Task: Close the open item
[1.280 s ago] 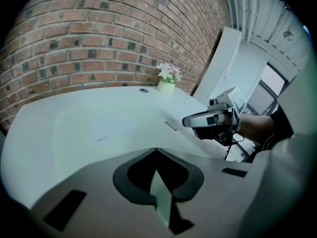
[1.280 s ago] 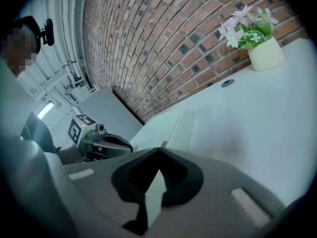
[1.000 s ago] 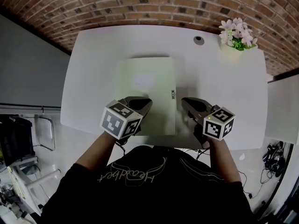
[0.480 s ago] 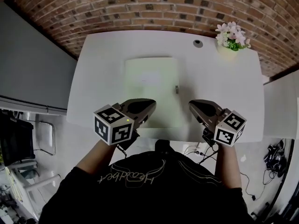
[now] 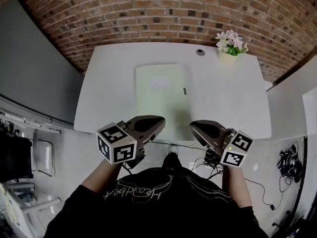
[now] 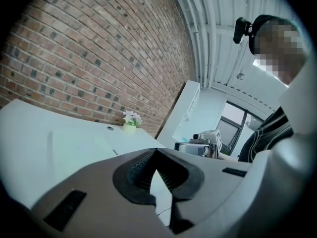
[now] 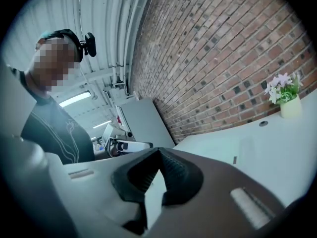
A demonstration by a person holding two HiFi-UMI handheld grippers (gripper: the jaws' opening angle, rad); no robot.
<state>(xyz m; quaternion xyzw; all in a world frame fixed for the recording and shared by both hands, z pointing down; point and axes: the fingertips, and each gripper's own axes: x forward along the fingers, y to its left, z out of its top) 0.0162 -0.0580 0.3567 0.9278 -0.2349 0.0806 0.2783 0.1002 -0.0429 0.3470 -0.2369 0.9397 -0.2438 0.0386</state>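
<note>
2 tongs hang at the near edge of the white bench [image 5: 228,98]. The left tongs [image 5: 159,120] and the right tongs [image 5: 194,126] are each pinched together at the tips, with nothing between them. Just beyond them the pale green folder [image 5: 161,95] lies flat and closed on the middle of the bench. 1 flower pot [image 5: 229,47] stands at the far right corner.

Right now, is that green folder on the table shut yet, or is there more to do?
It looks done: the pale green folder lies flat and closed on the white table. Nothing is in hand: the left gripper and right gripper are shut and empty. Nothing visible seems left.
</note>
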